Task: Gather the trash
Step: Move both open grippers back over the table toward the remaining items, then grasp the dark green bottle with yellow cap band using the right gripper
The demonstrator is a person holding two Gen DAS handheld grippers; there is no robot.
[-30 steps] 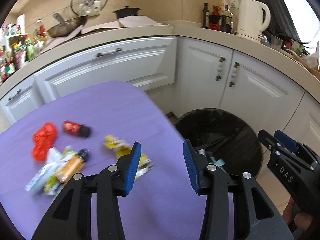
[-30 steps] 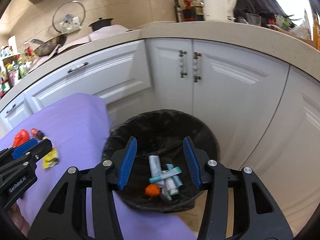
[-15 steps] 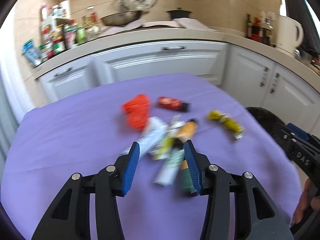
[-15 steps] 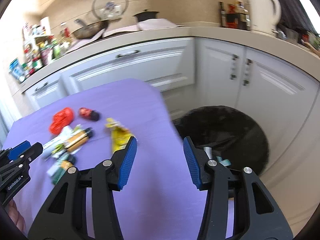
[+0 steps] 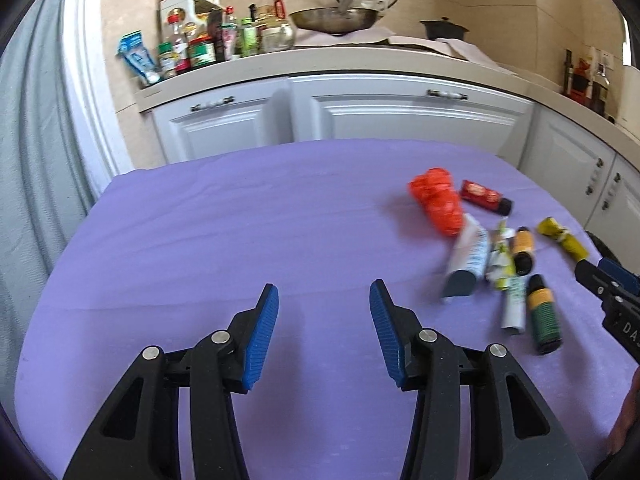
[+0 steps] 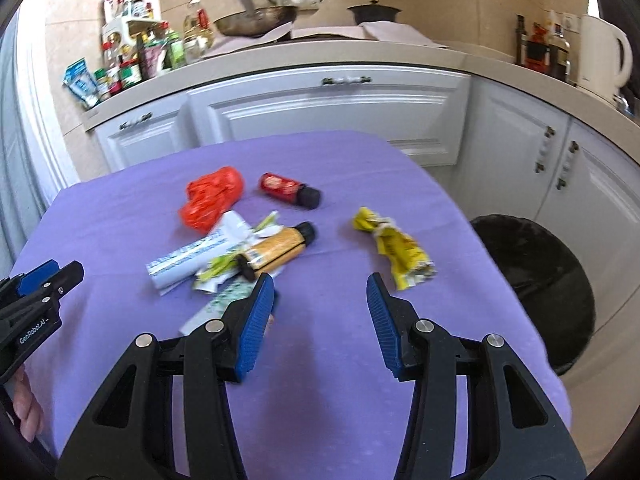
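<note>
Trash lies on the purple table (image 6: 320, 360): a crumpled red bag (image 6: 212, 200) (image 5: 436, 200), a red tube with a black cap (image 6: 288, 190) (image 5: 484, 196), an orange tube (image 6: 280, 250), a white tube (image 6: 188, 260), green-white wrappers (image 6: 224, 268) and a yellow wrapper (image 6: 394, 250) (image 5: 562, 238). A green-and-yellow tube (image 5: 544, 316) lies nearest the front in the left wrist view. My right gripper (image 6: 320, 292) is open and empty, between the pile and the yellow wrapper. My left gripper (image 5: 322, 300) is open and empty over bare cloth, left of the pile.
A black-lined bin (image 6: 536, 280) stands on the floor right of the table. White cabinets (image 6: 328, 108) and a counter with bottles (image 5: 200, 48), a pan (image 6: 256, 20) and a kettle (image 6: 600, 60) run behind the table.
Both grippers have swung left, away from the bin and over the table. The left one has moved past the pile to bare cloth. Both stayed open and empty.
</note>
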